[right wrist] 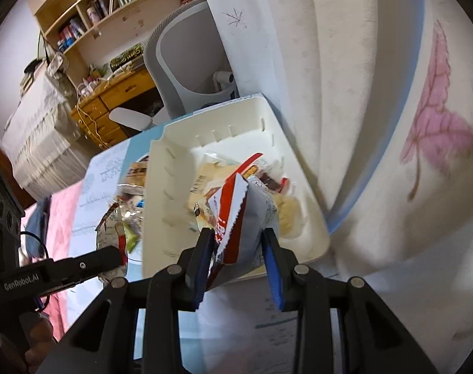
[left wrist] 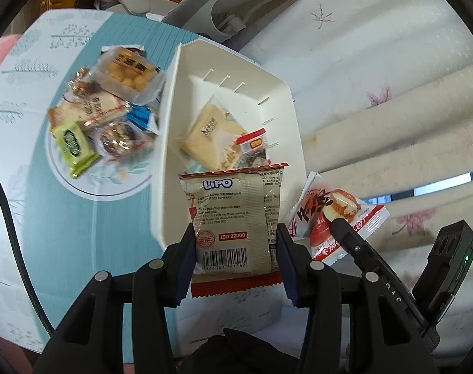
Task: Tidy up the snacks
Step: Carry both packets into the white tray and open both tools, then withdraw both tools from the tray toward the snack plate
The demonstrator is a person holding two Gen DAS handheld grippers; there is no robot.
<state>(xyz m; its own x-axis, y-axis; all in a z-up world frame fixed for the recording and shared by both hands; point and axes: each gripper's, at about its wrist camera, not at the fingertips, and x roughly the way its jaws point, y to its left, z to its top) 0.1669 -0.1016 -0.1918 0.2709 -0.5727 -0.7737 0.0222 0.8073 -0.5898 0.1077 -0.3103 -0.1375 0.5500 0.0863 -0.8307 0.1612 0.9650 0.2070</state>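
My left gripper [left wrist: 236, 249] is shut on a beige LiPO snack packet [left wrist: 233, 218] and holds it over the near end of a white plastic bin [left wrist: 171, 118]. The bin holds a cream cracker pack [left wrist: 208, 137] and a small red-labelled pack [left wrist: 252, 143]. My right gripper [right wrist: 239, 249] is shut on a red-and-white snack packet [right wrist: 236, 218], also seen in the left wrist view [left wrist: 333, 218], above the bin's near edge [right wrist: 311, 237]. A white plate [left wrist: 111, 184] left of the bin holds several wrapped snacks [left wrist: 105, 106].
The bin and plate rest on a teal-and-white patterned tablecloth [left wrist: 80, 243]. A quilted cream cover with pink leaves [right wrist: 392, 124] rises right of the bin. A grey office chair [right wrist: 186, 71] and wooden shelves [right wrist: 111, 9] stand behind.
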